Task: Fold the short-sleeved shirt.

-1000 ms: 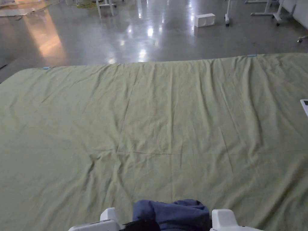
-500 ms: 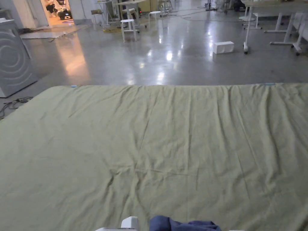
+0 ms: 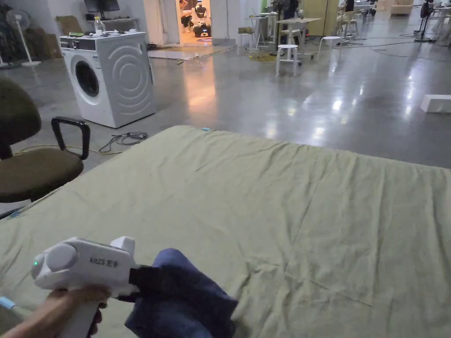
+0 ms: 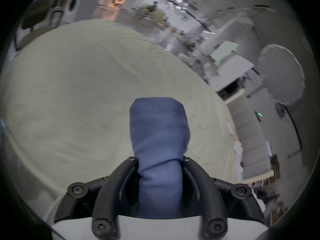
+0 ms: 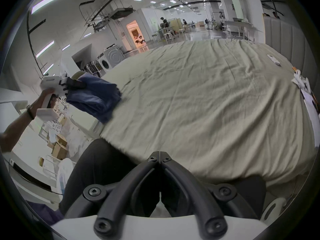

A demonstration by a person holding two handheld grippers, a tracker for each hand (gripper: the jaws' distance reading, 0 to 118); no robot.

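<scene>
While the navy shirt hangs bunched from the left gripper at the lower left of the head view, just above the near edge of the bed, the step in hand looks like bringing the garment over the olive bedsheet and laying it out, so nothing is folded yet. In the left gripper view the jaws pinch a thick roll of the blue cloth at lower centre of the frame, with a rounded wad standing up past the tips. In the right gripper view the right gripper sits at bottom centre, its jaws pressed together on nothing, while the shirt shows at the left of that frame, its lower folds touching or nearly touching the sheet; I cannot tell which. To do this well, I judge the shirt should be carried toward the middle of the bed, where the sheet is broad and only lightly creased, and lowered so the cloth drapes rather than drops in a heap; the free gripper would then need to part its jaws and take a hem or shoulder so the two can pull the garment flat. Dropping it at the very edge risks it sliding off. Counted: one shirt, two grippers, one bed, one washing machine at upper left, one chair at the left edge, two white stools far back.
</scene>
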